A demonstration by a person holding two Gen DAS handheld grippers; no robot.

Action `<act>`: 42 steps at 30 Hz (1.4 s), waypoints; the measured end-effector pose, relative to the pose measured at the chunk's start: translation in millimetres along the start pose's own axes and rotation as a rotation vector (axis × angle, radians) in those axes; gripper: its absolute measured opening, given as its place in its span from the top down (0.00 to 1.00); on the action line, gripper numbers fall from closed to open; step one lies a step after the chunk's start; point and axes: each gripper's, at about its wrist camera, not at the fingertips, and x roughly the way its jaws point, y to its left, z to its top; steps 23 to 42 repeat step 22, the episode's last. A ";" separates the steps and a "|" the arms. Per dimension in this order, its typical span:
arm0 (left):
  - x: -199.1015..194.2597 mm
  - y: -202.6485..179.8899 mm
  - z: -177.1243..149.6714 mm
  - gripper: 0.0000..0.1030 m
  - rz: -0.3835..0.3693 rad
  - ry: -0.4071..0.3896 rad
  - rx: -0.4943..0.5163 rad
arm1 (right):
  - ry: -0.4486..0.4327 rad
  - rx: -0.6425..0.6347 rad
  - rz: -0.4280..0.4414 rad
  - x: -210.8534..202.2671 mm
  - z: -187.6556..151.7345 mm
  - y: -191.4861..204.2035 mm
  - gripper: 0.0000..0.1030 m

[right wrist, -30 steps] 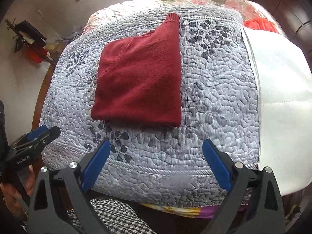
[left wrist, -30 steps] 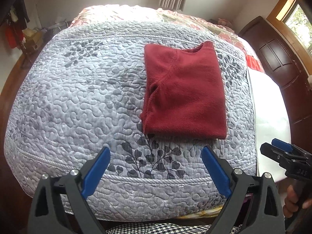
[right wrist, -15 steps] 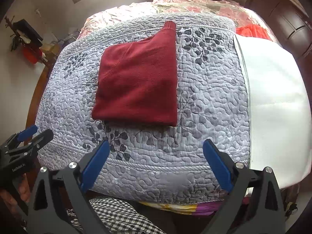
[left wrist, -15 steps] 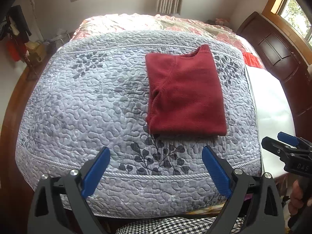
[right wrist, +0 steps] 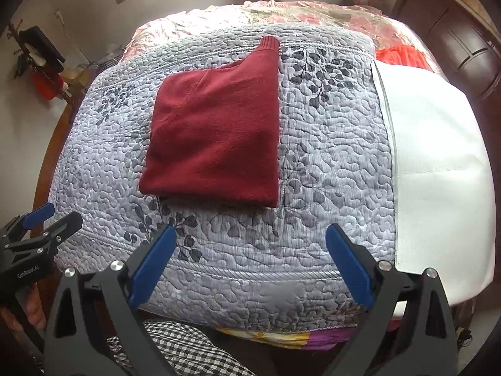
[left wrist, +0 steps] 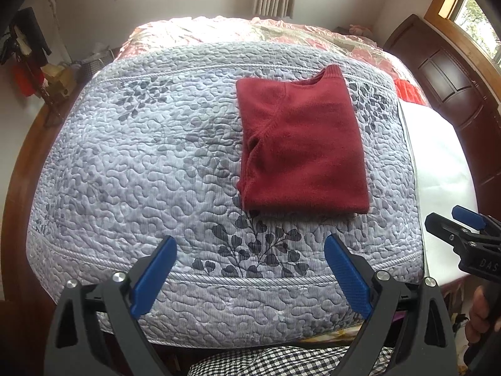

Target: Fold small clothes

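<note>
A dark red sweater (left wrist: 300, 144) lies folded into a neat rectangle on the grey quilted bedspread (left wrist: 150, 169), its collar toward the far side. The right wrist view shows the same sweater (right wrist: 216, 138) left of centre on the bedspread (right wrist: 332, 163). My left gripper (left wrist: 250, 266) is open and empty, held back over the bed's near edge, well short of the sweater. My right gripper (right wrist: 250, 260) is also open and empty at the near edge. Each gripper appears at the side of the other's view, the right gripper (left wrist: 460, 228) and the left gripper (right wrist: 43, 222).
A white sheet (right wrist: 438, 163) covers the bed's right part. A floral quilt (left wrist: 250, 31) lies at the far end, with an orange-red cloth (right wrist: 400, 56) by it. Dark wooden cabinets (left wrist: 451, 72) stand on the right, clutter (left wrist: 28, 62) on the left. Checked fabric (left wrist: 281, 360) is below the grippers.
Both grippers have drawn back and risen a little from the bed, so more of the bedspread and room shows. The sweater has not moved.
</note>
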 end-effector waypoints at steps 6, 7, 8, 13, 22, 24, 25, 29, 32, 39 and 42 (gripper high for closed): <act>3.3 -0.1 0.3 0.07 0.006 0.011 0.001 | 0.014 -0.010 -0.003 5.0 -1.2 4.4 0.06; 3.7 0.0 0.2 0.07 0.007 0.012 0.001 | 0.014 -0.012 -0.004 5.7 -1.4 4.9 0.06; 4.0 0.0 0.2 0.07 0.007 0.013 0.001 | 0.013 -0.012 -0.003 6.0 -1.5 4.9 0.06; 5.6 -1.8 -0.3 0.07 0.009 0.017 0.002 | 0.009 -0.009 -0.009 7.1 -0.3 4.8 0.05; 7.6 -1.4 -0.6 0.07 0.011 0.022 0.001 | 0.041 -0.008 -0.027 13.2 -1.1 2.4 0.05; 7.6 -1.4 -0.6 0.07 0.011 0.022 0.001 | 0.041 -0.008 -0.027 13.2 -1.1 2.4 0.05; 7.6 -1.4 -0.6 0.07 0.011 0.022 0.001 | 0.041 -0.008 -0.027 13.2 -1.1 2.4 0.05; 7.6 -1.4 -0.6 0.07 0.011 0.022 0.001 | 0.041 -0.008 -0.027 13.2 -1.1 2.4 0.05; 7.6 -1.4 -0.6 0.07 0.011 0.022 0.001 | 0.041 -0.008 -0.027 13.2 -1.1 2.4 0.05; 7.6 -1.4 -0.6 0.07 0.011 0.022 0.001 | 0.041 -0.008 -0.027 13.2 -1.1 2.4 0.05; 7.6 -1.4 -0.6 0.07 0.011 0.022 0.001 | 0.041 -0.008 -0.027 13.2 -1.1 2.4 0.05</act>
